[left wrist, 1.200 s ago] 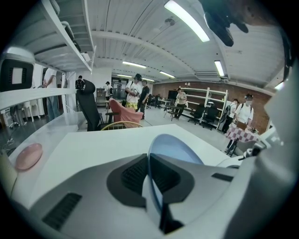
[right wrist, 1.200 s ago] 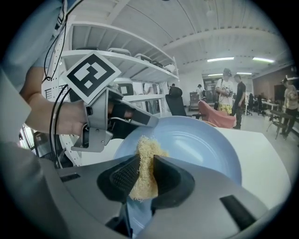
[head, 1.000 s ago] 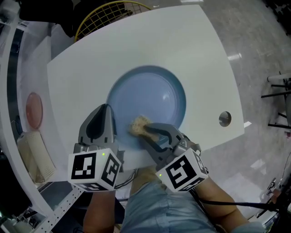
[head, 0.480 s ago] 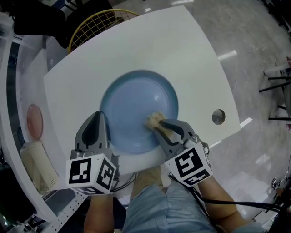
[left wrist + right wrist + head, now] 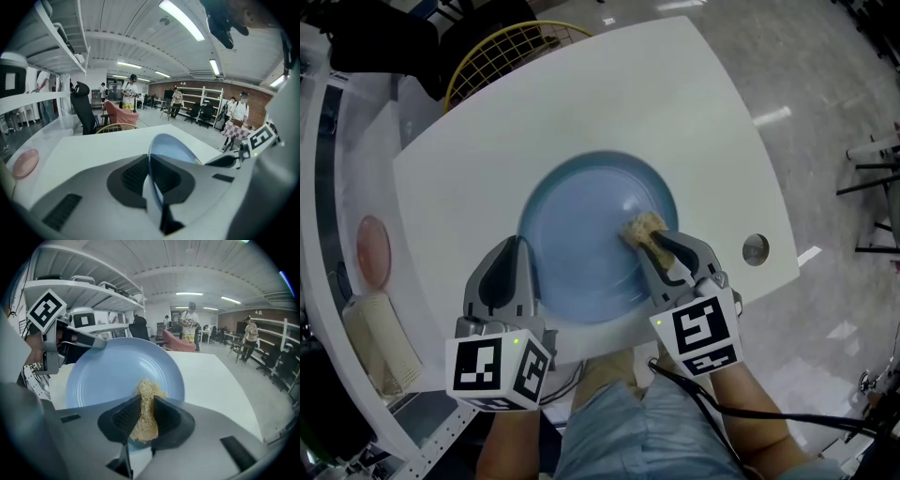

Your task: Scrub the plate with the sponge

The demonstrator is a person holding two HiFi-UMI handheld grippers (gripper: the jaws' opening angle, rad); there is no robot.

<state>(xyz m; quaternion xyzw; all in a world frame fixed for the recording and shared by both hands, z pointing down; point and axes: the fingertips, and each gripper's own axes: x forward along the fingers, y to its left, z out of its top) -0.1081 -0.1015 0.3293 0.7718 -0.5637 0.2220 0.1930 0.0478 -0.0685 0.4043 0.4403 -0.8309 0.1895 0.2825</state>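
A blue plate (image 5: 586, 239) sits on a white table (image 5: 609, 94), its near-left rim pinched between the jaws of the left gripper (image 5: 516, 251). The right gripper (image 5: 658, 242) clamps a tan, fibrous sponge (image 5: 641, 228) and presses it against the plate's right side.

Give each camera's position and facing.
Head view: on the head, steeply down at white table and round light-blue plate; left gripper, right gripper, lap show.
Left gripper view: rides the left gripper, along its fingers clamping the plate's rim.
Right gripper view: rides the right gripper, along fingers pinching the tan fibrous sponge.
Both gripper views share the plate.
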